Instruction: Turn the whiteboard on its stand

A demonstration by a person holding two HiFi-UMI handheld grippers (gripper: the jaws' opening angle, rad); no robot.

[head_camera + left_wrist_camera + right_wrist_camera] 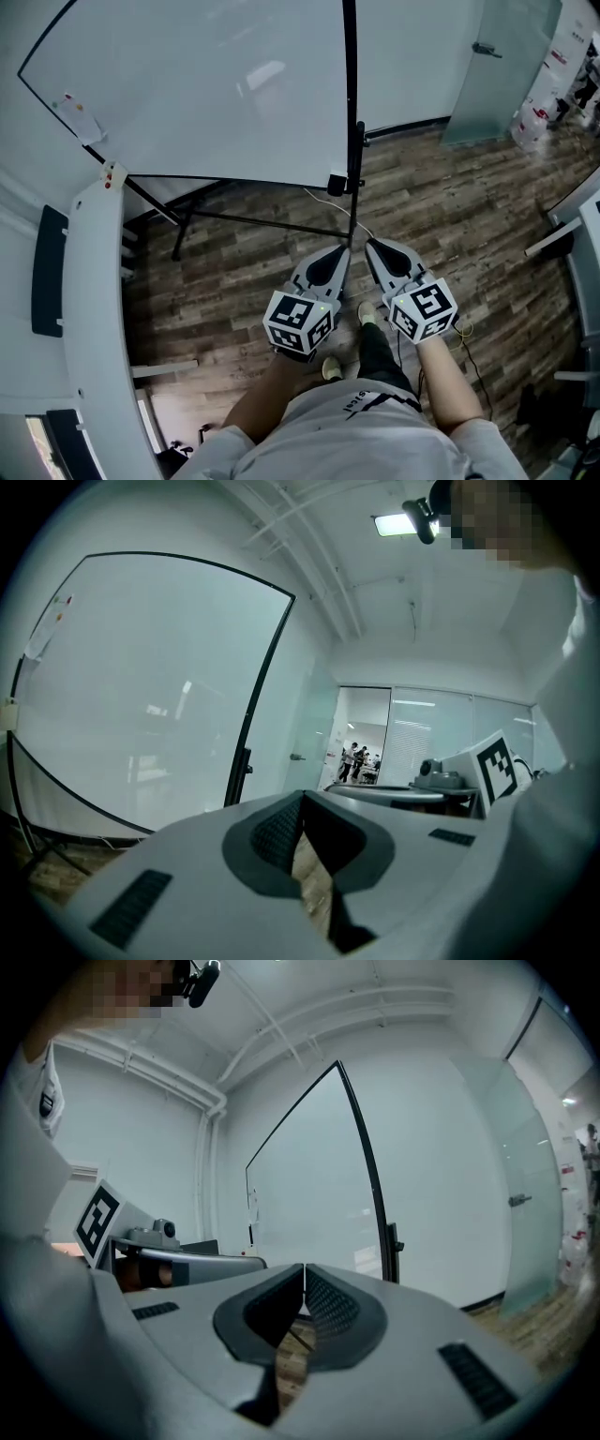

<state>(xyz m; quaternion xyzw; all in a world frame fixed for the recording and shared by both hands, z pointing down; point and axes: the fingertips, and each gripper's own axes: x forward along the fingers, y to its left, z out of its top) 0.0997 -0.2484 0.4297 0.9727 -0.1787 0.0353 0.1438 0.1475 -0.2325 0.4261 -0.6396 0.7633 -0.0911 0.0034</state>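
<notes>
Shut left gripper (345, 251), right gripper (368, 244) face whiteboard (206, 94); shoes (367, 313) head view only.

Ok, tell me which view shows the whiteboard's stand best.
Head view: the stand shows its post, cross bar and floor legs under the whiteboard. The gripper views show mainly its post; most of the base is hidden.

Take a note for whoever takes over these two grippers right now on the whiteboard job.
Left gripper: shut, empty.
Right gripper: shut, empty, close beside the left.
Whiteboard: ahead on its stand, with its black right edge nearest the grippers. Neither gripper touches it.
Done: no sign of any turning yet.
Left: reach the board's edge and turn it on the stand.
</notes>
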